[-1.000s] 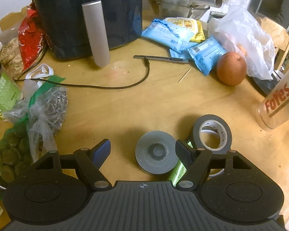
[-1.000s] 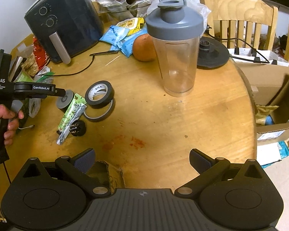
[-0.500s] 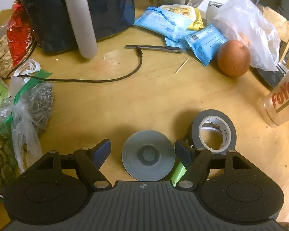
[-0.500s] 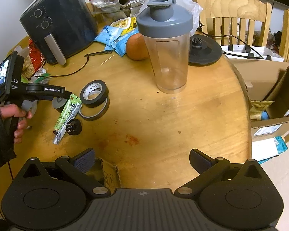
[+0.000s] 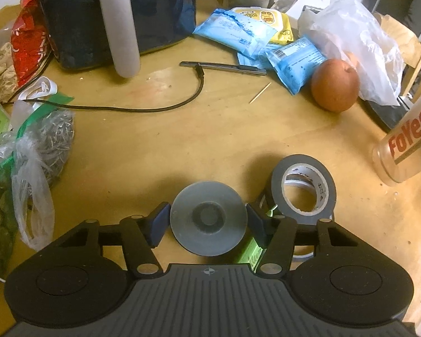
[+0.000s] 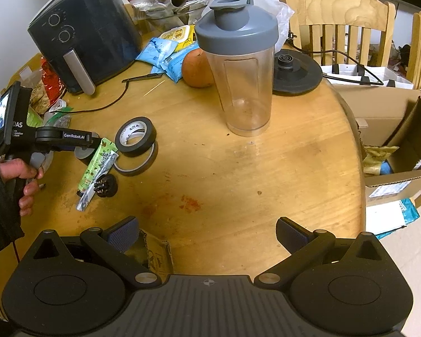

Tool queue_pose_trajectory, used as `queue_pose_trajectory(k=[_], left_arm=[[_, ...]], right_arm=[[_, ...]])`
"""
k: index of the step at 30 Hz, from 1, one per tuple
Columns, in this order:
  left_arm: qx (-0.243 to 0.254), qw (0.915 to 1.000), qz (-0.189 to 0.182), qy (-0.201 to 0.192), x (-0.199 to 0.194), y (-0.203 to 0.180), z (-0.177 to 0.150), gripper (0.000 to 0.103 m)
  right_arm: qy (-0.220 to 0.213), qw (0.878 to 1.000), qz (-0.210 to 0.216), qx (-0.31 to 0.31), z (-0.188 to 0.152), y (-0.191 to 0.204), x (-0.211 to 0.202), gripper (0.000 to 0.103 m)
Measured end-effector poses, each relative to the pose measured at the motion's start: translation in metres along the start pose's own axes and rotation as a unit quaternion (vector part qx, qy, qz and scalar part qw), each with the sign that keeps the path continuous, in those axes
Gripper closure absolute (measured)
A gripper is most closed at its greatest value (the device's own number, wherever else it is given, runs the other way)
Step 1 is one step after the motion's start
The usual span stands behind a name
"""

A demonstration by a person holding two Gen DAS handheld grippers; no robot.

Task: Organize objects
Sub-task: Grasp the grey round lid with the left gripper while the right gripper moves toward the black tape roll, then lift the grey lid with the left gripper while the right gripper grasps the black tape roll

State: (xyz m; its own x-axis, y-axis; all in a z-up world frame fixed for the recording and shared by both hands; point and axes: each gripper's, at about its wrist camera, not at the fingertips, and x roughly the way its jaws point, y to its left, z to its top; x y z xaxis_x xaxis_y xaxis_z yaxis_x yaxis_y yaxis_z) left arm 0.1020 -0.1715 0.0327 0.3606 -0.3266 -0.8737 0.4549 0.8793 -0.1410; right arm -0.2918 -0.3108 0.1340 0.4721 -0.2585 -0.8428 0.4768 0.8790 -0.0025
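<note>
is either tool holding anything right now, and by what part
Nothing is firmly held yet. The left tool is closing on the grey disc, fingers at its opposite rim edges. The right tool is open and empty.

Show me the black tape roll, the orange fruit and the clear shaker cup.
black tape roll (image 5: 304, 189): left wrist view, on its outer band.
orange fruit (image 5: 334, 85): left wrist view, on its skin.
clear shaker cup (image 6: 245, 92): right wrist view, on its clear wall.

Left claw (image 5: 207, 220) closing around grey disc (image 5: 209, 220); tape roll (image 5: 304, 193) just beside

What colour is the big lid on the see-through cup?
Grey. The lid shows best in the right wrist view.
</note>
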Motion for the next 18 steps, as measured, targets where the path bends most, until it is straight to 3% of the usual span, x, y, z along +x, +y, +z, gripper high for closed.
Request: queue_pose_trajectory(k=[18], left_arm=[[-0.013,0.9998,-0.002,-0.017,-0.024,0.002,-0.005,0.046]], right_arm=[[-0.002,1.000,0.012,-0.015,0.002,0.005,0.005,0.000]])
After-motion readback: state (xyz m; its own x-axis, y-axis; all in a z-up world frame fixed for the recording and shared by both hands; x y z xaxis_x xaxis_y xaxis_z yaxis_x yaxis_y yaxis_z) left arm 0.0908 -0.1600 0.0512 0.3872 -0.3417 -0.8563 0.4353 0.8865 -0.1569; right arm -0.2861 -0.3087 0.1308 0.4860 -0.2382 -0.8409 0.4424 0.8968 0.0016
